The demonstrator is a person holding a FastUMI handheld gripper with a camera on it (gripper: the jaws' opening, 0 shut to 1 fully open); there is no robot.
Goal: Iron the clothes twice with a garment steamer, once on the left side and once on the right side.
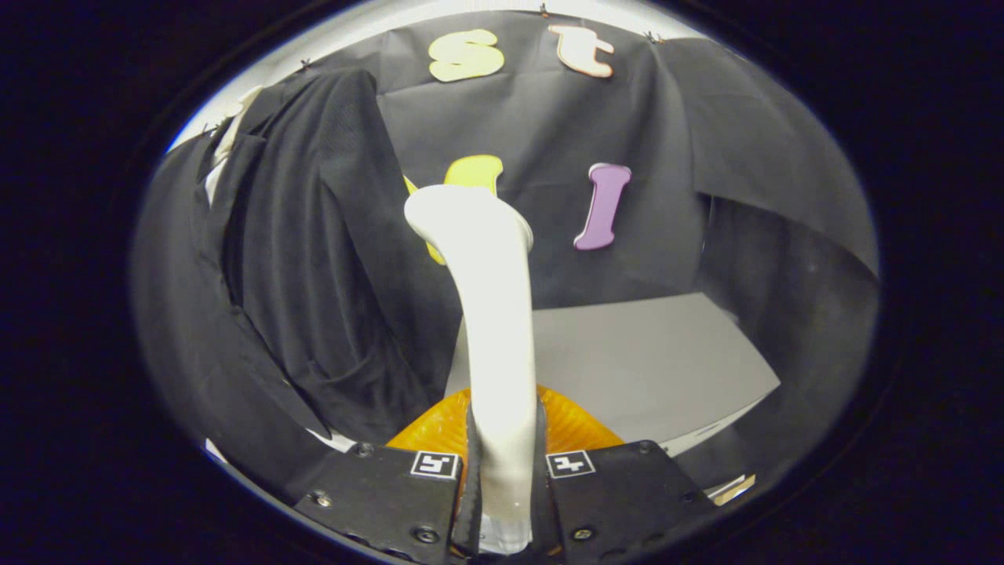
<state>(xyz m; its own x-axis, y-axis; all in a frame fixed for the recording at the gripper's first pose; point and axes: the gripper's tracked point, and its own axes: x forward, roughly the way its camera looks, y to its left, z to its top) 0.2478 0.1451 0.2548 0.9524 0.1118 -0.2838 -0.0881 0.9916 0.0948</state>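
- The garment steamer (492,314) stands upright between the fingers, its pale handle rising ahead of them to a head that curves over toward the hanging clothes; an orange, ribbed part of its body shows just behind the fingers.
- The gripper (502,490) has its jaws clamped on the lower handle, one finger pressing on each side.
- The clothes (314,259), a dark garment with a pale hanger tip near its top, hang against the booth wall, left of the steamer head and a little beyond it; the head looks near the garment's right edge, but whether it touches cannot be told.
- A grey tabletop (651,361) lies beyond the fingers to the right, below the wall.
- My reading: the steamer is lifted and being brought to the garment, with no pass clearly under way.
- The next move calls for turning the head flat onto the cloth and drawing it along one side, keeping the grip firm so the handle does not twist.
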